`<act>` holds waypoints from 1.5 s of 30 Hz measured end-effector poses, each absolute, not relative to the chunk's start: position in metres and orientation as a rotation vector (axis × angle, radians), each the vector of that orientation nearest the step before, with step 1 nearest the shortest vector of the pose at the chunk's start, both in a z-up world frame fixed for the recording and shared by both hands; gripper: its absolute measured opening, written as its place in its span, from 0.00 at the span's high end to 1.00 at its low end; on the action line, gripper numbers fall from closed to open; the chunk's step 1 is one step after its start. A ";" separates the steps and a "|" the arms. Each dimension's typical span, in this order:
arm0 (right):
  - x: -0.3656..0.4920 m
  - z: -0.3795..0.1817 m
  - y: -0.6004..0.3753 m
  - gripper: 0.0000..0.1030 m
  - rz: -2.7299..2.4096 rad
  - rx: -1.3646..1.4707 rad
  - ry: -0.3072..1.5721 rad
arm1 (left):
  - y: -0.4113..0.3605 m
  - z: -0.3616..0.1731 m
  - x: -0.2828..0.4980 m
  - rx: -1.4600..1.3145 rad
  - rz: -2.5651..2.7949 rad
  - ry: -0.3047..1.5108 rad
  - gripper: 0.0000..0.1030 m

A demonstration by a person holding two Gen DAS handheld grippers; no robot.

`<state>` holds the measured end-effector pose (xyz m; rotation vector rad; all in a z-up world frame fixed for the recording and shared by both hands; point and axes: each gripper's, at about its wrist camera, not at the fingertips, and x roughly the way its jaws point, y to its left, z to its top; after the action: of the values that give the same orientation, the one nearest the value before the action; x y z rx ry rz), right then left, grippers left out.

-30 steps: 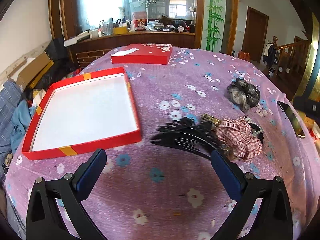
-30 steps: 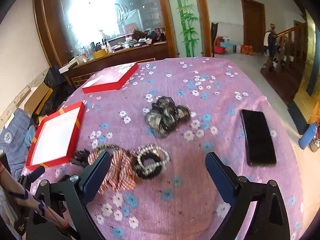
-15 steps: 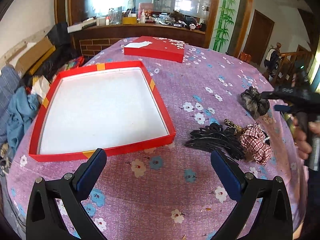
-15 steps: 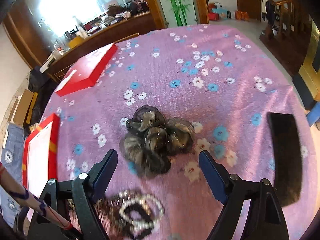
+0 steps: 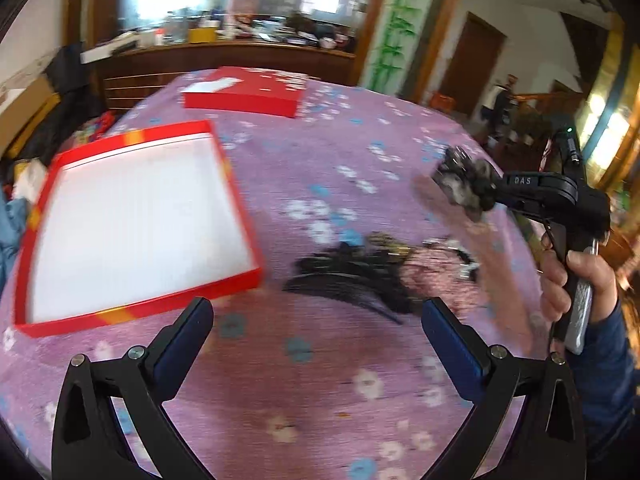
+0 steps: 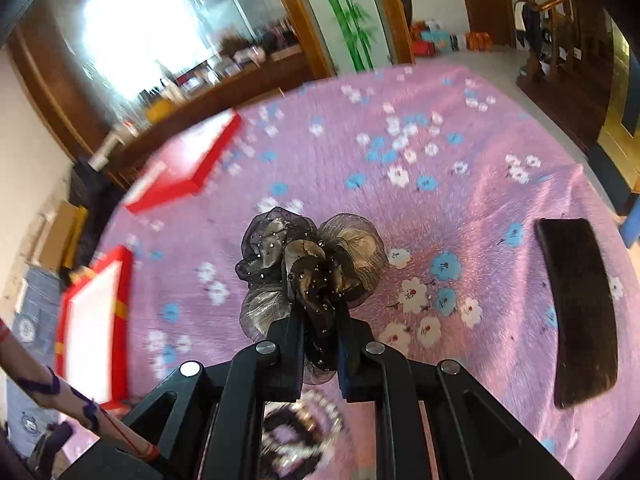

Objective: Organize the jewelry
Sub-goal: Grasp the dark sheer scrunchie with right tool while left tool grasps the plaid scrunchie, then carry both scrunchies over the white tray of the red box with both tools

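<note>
My right gripper (image 6: pixel 319 322) is shut on a dark grey-brown organza hair scrunchie (image 6: pixel 308 256) and holds it above the purple flowered tablecloth; it also shows in the left wrist view (image 5: pixel 464 186). My left gripper (image 5: pixel 316 320) is open and empty, low over the cloth. Ahead of it lie a black hair comb (image 5: pixel 352 276), a red plaid scrunchie (image 5: pixel 436 276) and a beaded bracelet (image 6: pixel 300 436), all blurred. The open red tray with a white floor (image 5: pixel 136 216) lies to the left of them.
A closed red box lid (image 5: pixel 244 96) lies at the far side of the table. A black phone (image 6: pixel 576 304) lies on the cloth at the right. A wooden counter with clutter stands behind the table. The table edge drops off at the right.
My right gripper has closed on the grey-brown scrunchie and lifted it off the cloth. My left gripper has shifted a little; both views are motion-blurred.
</note>
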<state>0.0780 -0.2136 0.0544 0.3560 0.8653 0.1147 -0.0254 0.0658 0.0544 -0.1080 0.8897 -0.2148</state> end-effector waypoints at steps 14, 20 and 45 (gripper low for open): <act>0.057 0.057 -0.241 0.87 0.153 0.421 0.748 | -0.057 0.022 0.002 0.166 -0.327 0.915 0.12; 0.052 0.061 -0.238 0.87 0.182 0.421 0.732 | -0.065 0.011 0.017 0.184 -0.293 0.934 0.72; 0.046 0.064 -0.218 0.86 0.280 0.374 0.713 | 0.006 0.081 -0.003 -0.047 -0.233 0.766 0.85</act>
<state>0.0456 -0.2178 0.0640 0.3736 0.7130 0.2795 -0.0033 0.0057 0.0812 -0.0471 0.7662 -0.2332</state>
